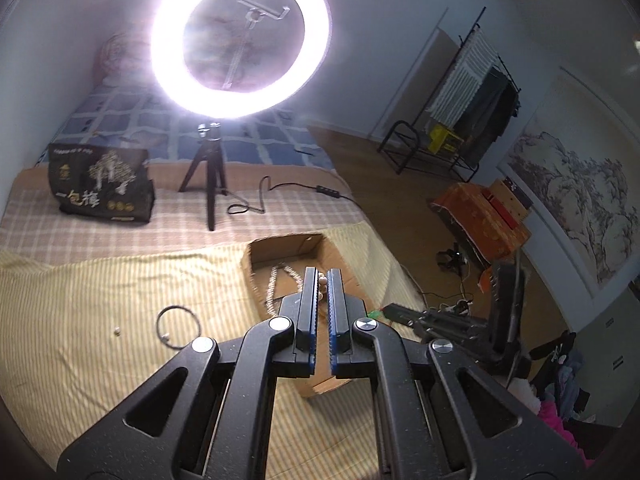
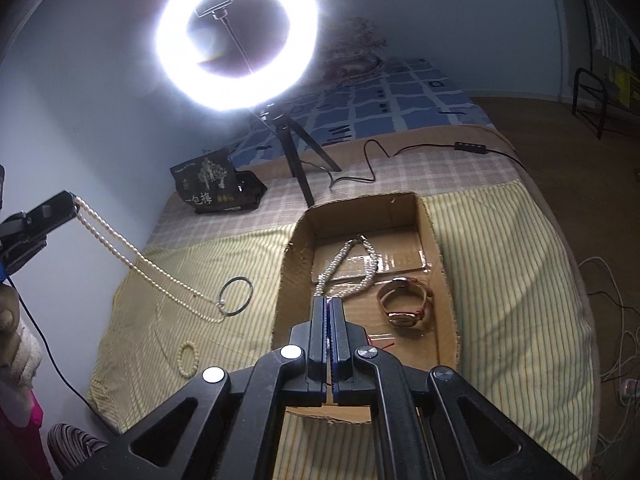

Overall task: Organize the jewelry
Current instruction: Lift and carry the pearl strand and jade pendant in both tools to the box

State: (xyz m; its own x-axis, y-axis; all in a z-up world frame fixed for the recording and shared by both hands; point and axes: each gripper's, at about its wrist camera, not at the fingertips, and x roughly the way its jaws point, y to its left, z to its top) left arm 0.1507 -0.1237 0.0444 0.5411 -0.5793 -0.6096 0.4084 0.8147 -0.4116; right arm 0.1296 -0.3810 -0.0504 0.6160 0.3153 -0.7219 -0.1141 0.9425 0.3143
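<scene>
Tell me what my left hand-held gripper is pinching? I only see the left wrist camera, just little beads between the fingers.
Observer: The left hand-held gripper holds a long white pearl necklace; its far end rests on the striped yellow bedcover.
Operator: Is anything else in the brown cardboard box?
Observer: Yes, a rose-gold wristwatch with a brown strap lies beside the bundled multi-strand pearl necklace.
Operator: Any jewelry on the bed I can't see?
Observer: A small cream bead bracelet lies near the cover's front edge.
</scene>
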